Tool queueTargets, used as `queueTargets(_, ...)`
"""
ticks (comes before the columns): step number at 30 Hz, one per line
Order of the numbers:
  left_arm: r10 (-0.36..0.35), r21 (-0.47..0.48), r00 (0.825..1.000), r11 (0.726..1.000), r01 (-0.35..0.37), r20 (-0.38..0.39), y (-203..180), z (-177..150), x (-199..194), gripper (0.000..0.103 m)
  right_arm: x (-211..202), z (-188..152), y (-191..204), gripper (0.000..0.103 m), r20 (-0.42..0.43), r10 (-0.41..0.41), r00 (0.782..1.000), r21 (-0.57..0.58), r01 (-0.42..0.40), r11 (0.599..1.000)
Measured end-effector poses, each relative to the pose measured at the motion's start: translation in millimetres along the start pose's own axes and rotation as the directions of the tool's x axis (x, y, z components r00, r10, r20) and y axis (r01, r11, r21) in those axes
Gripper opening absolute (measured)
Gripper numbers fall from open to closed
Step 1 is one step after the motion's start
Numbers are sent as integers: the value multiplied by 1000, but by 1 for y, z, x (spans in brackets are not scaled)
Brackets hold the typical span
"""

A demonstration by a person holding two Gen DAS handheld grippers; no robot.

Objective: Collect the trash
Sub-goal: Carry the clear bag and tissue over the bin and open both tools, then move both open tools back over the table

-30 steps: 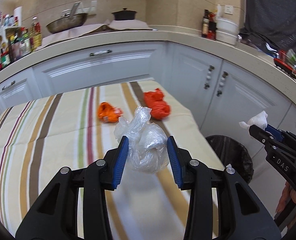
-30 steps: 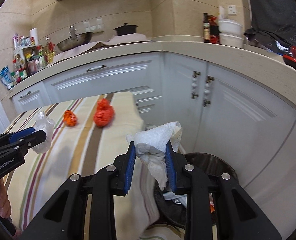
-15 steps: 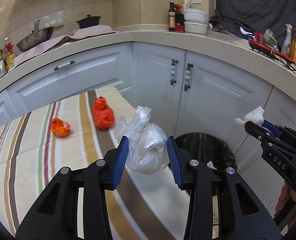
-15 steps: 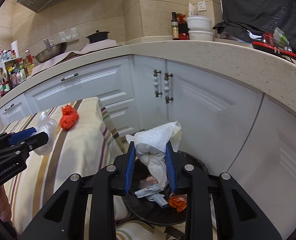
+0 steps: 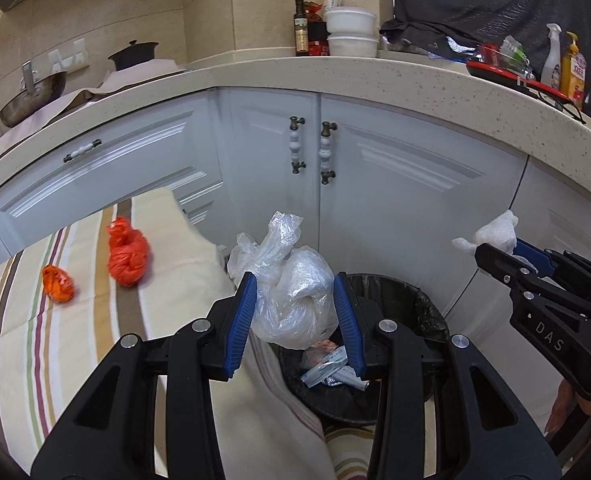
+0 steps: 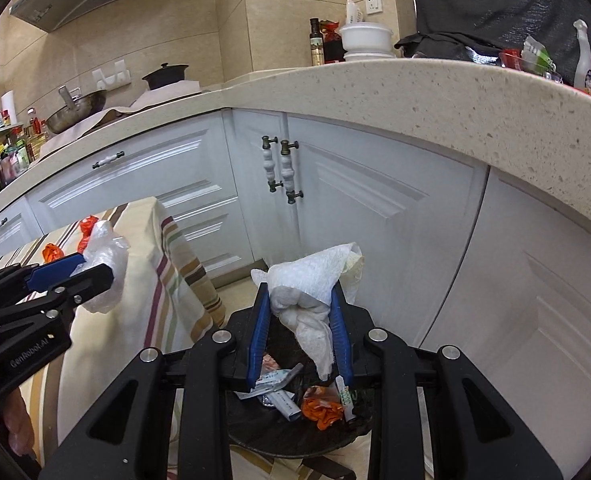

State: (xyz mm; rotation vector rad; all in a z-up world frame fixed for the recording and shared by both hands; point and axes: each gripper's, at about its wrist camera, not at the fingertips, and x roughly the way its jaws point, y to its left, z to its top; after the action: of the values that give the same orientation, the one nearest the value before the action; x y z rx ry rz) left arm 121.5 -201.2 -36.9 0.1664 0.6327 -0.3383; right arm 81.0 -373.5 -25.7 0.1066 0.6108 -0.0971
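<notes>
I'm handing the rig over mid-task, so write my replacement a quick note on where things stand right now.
Left gripper: shut on a clear plastic bag, near the bin's edge.
Right gripper: shut on a paper towel wad, above the bin.
Bin: on the floor beside the table, already holds wrappers and an orange scrap.
Done: both pieces picked up and brought to the bin.
Left: drop both in, then fetch the red bag and orange wrapper lying on the striped tablecloth.

Clear bag (image 5: 291,292). White tissue (image 6: 311,288). Orange wads (image 5: 129,254) near striped tablecloth (image 5: 35,340) edge. Black bin (image 5: 419,308). Blue pads (image 5: 239,320). White cabinets (image 5: 395,200).
</notes>
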Motion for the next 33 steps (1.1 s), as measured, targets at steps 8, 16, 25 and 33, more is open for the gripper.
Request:
queueTargets(8, -10, 12, 1000, 1000, 10, -28, -13, -1, 26, 39, 10, 2, -3, 29, -4, 8, 1000, -8, -8, 1000)
queueTargets(16, -8, 2, 999, 1000, 8, -39, -16, 0, 39, 42, 25, -1, -7, 36, -9, 11, 1000, 9, -11, 1000)
queueTargets(25, -4, -24, 1000, 1000, 3, -22, -13, 5, 42, 59, 29, 2, -11, 50, 2, 0, 1000, 28, 0, 1000)
queueTargets(33, -1, -40, 1000, 999, 0, -25, -6, 5, 39, 60, 28, 5, -8, 52, -2, -7, 1000, 24, 7, 1000)
